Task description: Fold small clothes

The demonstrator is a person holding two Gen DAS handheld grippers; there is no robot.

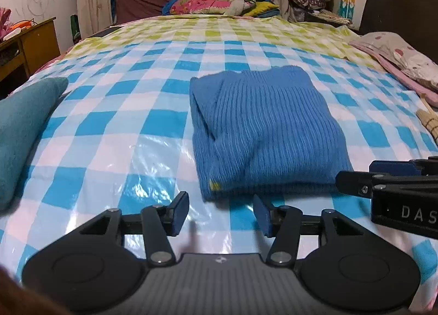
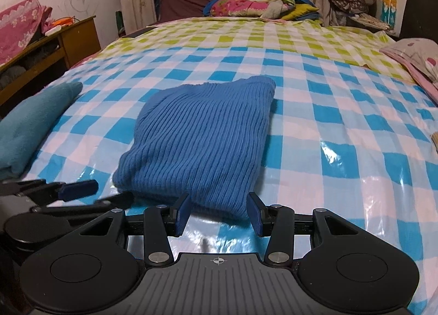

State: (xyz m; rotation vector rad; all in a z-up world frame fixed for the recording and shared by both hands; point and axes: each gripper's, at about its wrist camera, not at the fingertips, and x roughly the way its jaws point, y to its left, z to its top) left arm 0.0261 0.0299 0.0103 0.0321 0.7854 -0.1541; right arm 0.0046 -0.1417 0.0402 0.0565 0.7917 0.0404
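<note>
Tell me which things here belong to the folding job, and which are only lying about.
Job: blue knitted sweater, folded on the checkered cover; left gripper and right gripper, both open, empty.
Lying about: teal cloth, heap of bedding, wooden cabinet.

Blue ribbed knit sweater (image 2: 199,139) on blue-white and green-white checked sheet (image 2: 342,112); teal cloth (image 2: 30,123).
</note>
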